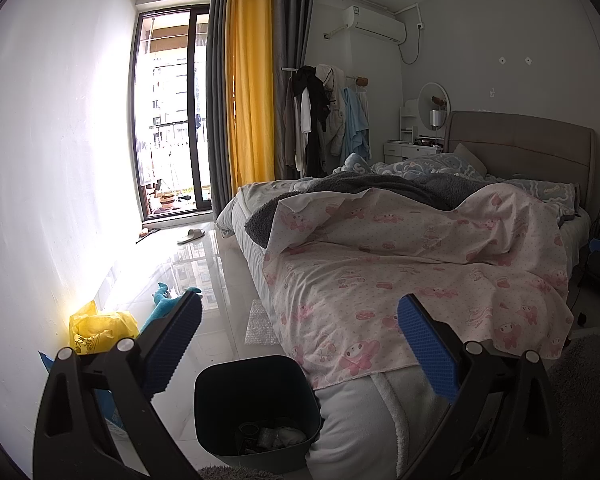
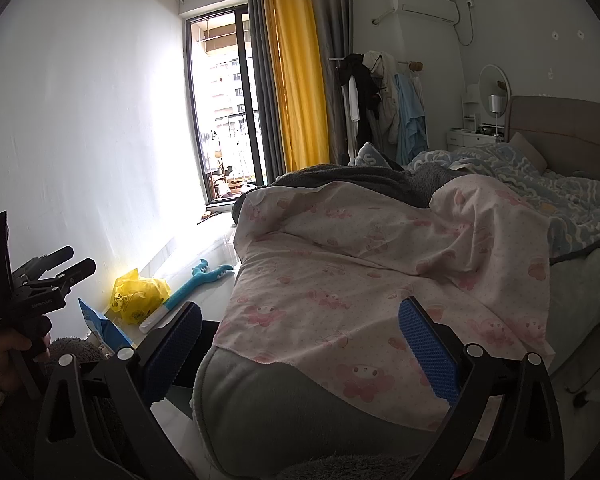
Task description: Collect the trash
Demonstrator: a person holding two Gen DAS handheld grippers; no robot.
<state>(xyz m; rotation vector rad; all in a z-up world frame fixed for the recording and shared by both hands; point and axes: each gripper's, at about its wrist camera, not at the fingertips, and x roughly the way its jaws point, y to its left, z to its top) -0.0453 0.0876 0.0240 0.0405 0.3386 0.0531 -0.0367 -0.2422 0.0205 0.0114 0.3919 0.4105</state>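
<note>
Left gripper [image 1: 300, 344]: jaws wide apart, empty, above bin [image 1: 256, 408] at bed foot. Yellow bag [image 1: 100, 328] on floor against wall, ahead-left, nearer left gripper. Right gripper [image 2: 300, 344]: jaws wide apart, empty, over bed [image 2: 340, 280], farther off.

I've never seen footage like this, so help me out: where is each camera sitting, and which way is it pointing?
Left wrist: on the left gripper, facing down the bedroom over the trash bin; only its open fingers show.
Right wrist: on the right gripper, aimed across the bed; the left gripper and hand show.
Shared: yellow plastic bag, yellow curtain.
</note>
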